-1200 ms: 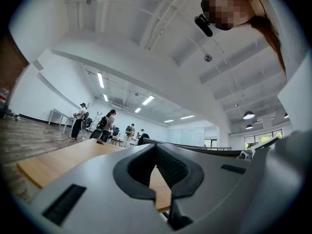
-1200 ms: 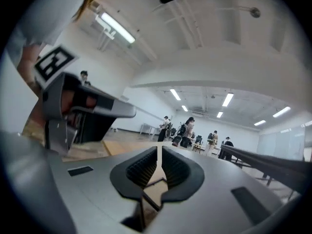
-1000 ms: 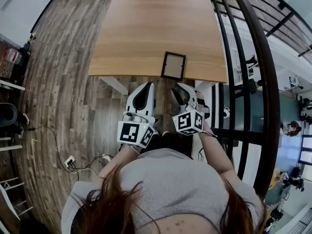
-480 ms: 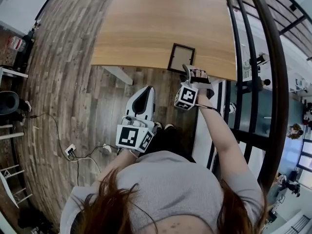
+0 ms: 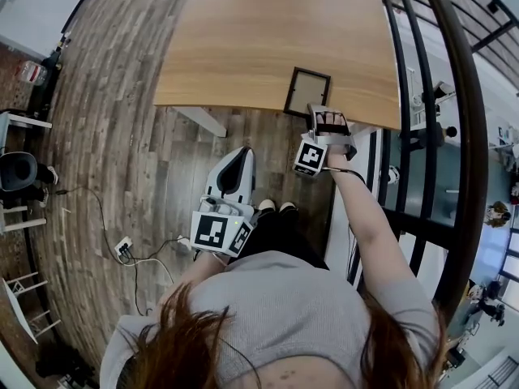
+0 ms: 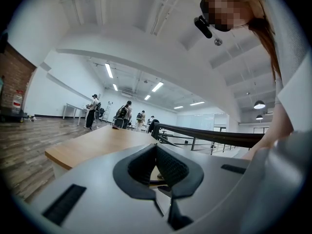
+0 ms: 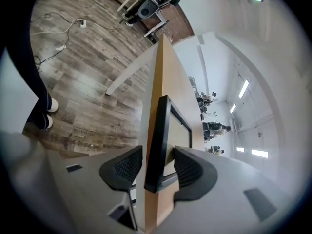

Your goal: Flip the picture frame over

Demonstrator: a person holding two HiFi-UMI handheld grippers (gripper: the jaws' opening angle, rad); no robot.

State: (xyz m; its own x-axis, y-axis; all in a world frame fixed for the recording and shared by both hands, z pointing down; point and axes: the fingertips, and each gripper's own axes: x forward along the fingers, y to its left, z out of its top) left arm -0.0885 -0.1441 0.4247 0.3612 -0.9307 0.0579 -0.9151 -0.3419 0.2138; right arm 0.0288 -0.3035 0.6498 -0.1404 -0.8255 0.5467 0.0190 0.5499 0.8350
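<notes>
My right tool [image 7: 158,167] has its jaws standing wide, set astride the near edge of the black-rimmed rectangular picture frame [image 7: 163,130]; one ribbed pad sits on the floor side of the table edge, the other over the frame's face, and I see a gap on either side, so nothing is pinched; the frame lies flat at the near edge of the long light-wood table [image 5: 259,39], close to its right-hand end, with the pale panel inside its rim facing up; in the head view the right arm reaches out straight to it, marker cube just short of the table edge.

My left tool [image 6: 156,152] has its jaws drawn together at the tips with nothing between them; it hangs low in front of my body, well apart from the frame, over the grey-brown plank floor [image 5: 105,136]; a dark metal railing [image 5: 422,96] runs along the right of the table.
</notes>
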